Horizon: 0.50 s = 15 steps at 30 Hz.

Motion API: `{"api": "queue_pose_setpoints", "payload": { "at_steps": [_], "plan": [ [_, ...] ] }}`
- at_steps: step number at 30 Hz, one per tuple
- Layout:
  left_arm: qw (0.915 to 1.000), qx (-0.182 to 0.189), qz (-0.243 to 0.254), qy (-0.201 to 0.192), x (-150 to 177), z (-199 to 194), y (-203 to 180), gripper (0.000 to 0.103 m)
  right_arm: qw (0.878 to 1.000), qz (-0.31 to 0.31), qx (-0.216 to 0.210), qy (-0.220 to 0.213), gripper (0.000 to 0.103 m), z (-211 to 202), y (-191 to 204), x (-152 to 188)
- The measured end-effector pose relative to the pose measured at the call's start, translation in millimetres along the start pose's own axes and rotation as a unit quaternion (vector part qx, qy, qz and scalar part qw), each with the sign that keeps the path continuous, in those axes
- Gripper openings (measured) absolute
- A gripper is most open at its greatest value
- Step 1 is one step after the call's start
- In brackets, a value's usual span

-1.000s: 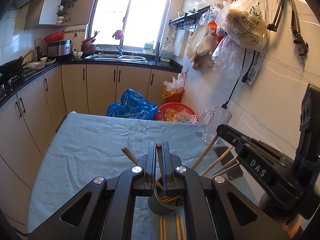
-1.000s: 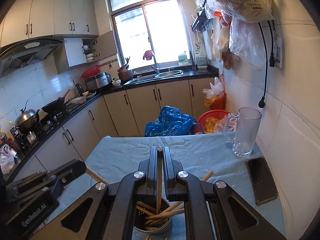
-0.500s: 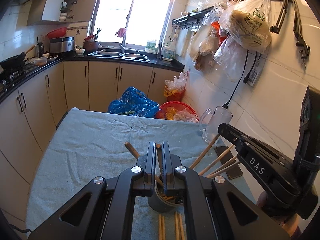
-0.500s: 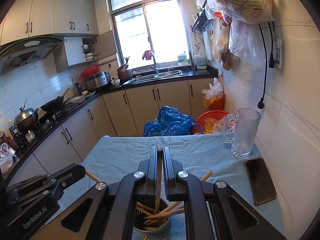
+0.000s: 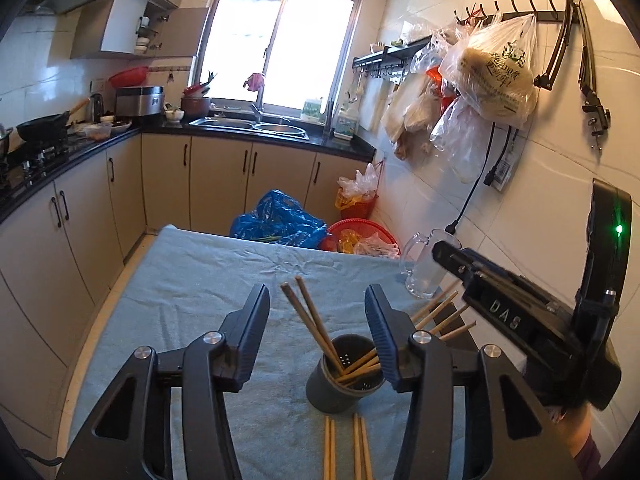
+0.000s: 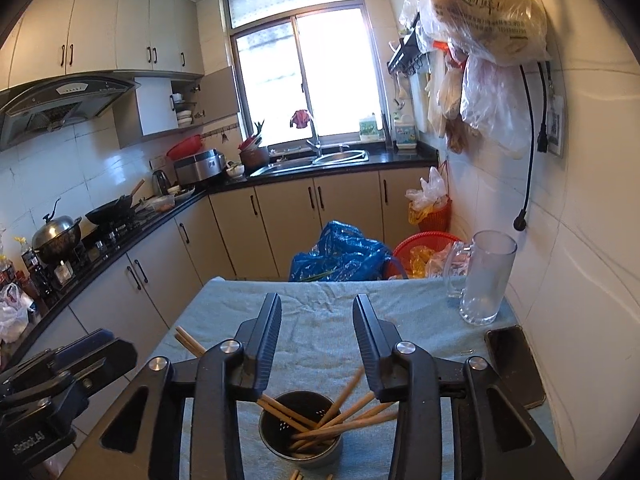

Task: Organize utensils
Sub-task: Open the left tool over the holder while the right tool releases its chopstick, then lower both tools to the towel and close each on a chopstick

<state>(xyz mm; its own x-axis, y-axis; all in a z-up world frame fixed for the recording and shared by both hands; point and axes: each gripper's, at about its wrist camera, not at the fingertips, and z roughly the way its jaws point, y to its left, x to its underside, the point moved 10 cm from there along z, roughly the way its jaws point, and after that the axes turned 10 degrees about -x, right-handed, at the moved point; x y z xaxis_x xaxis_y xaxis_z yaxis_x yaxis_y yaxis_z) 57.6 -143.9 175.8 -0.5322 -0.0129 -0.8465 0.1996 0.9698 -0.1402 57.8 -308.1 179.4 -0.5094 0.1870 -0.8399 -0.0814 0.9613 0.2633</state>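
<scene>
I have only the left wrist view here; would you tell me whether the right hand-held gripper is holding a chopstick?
Observer: No. The right hand-held gripper has its jaws opening with nothing between them, and it hangs just above the dark holder.
Operator: Thank you. And what is the dark flat thing half hidden beneath that gripper in my view?
Observer: It is a phone, lying flat with its screen up on the cloth, close to the wall and just nearer the camera than the glass mug.
</scene>
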Motion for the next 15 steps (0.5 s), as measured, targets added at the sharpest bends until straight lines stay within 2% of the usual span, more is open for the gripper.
{"api": "queue_pose_setpoints", "payload": {
  "at_steps": [5,10,15],
  "plan": [
    [0.9995,-0.020,0.014,-0.020,4,-27,6,0.053,1.000,-0.005,0.002,-0.017,0.044,-25,7,-9],
    [0.9990,-0.023,0.021,-0.033,15,-56,10,0.055,0.999,-0.021,0.001,-0.029,0.050,-58,21,-12],
    [0.9991,-0.018,0.019,-0.034,31,-81,13,0.061,0.998,-0.054,0.001,-0.027,0.063,-92,39,5]
  ]
}}
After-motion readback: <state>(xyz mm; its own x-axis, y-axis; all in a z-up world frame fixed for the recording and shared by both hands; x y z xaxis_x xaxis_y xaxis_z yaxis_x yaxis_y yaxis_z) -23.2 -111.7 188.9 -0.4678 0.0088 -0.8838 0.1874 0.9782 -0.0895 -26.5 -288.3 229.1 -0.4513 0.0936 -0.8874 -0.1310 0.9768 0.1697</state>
